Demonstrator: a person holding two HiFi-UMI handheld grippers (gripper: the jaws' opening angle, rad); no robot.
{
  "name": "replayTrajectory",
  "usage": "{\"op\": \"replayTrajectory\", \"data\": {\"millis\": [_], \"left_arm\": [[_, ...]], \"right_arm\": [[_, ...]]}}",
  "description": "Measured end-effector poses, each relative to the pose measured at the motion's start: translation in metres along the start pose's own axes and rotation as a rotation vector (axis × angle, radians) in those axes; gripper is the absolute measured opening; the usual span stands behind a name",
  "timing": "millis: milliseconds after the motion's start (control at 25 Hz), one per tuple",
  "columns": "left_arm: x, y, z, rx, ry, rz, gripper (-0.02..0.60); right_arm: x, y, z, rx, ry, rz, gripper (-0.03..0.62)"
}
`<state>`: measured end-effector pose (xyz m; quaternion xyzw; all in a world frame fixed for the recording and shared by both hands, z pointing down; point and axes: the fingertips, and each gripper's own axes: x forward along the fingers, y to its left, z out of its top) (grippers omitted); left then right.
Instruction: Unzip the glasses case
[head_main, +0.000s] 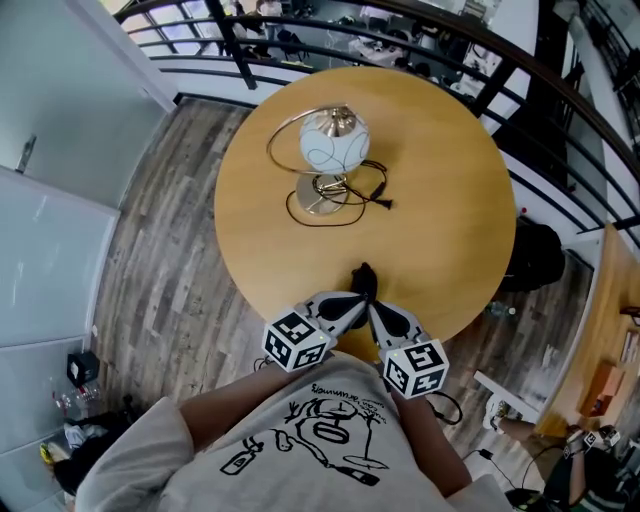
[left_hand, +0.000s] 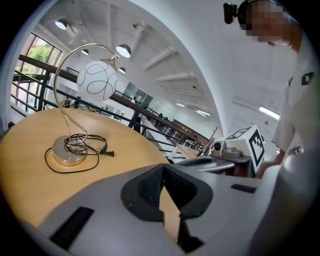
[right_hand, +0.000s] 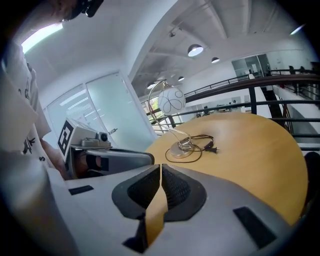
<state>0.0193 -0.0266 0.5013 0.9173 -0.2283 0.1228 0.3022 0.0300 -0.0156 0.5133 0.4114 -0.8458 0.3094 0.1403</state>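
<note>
Grey left hand-held gripper (left_hand: 163, 169), round wooden table (head_main: 440, 200)

No writing can be read in any view.

We find the lamp (head_main: 333, 150) on the bench (head_main: 450, 210) at upper centre, cord (head_main: 372, 196) around its base; left gripper (head_main: 357, 290) and right gripper (head_main: 375, 294) below, side by side.

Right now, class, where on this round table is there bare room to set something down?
Bare wood on the table: the right half, between lamp and rim; the narrow left strip beside the lamp; the middle band between its cord and the near edge. Crowded: around the lamp base, and the near edge where left claw and right claw sit together.
</note>
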Motion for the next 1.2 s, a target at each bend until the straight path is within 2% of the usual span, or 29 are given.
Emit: {"op": "replayTrajectory", "data": {"millis": [200,1200], "left_arm": [[-0.011,-0.010,0.008,0.051,-0.033,0.017,0.008],[-0.011,-0.008,0.010,0.068,-0.037,0.024,0.008]], "right_arm": [[-0.014,0.015,0.012,-0.023,-0.045,-0.007,0.025],[-0.012,0.011,0.016,-0.042,-0.064,-0.026,0.023]]}}
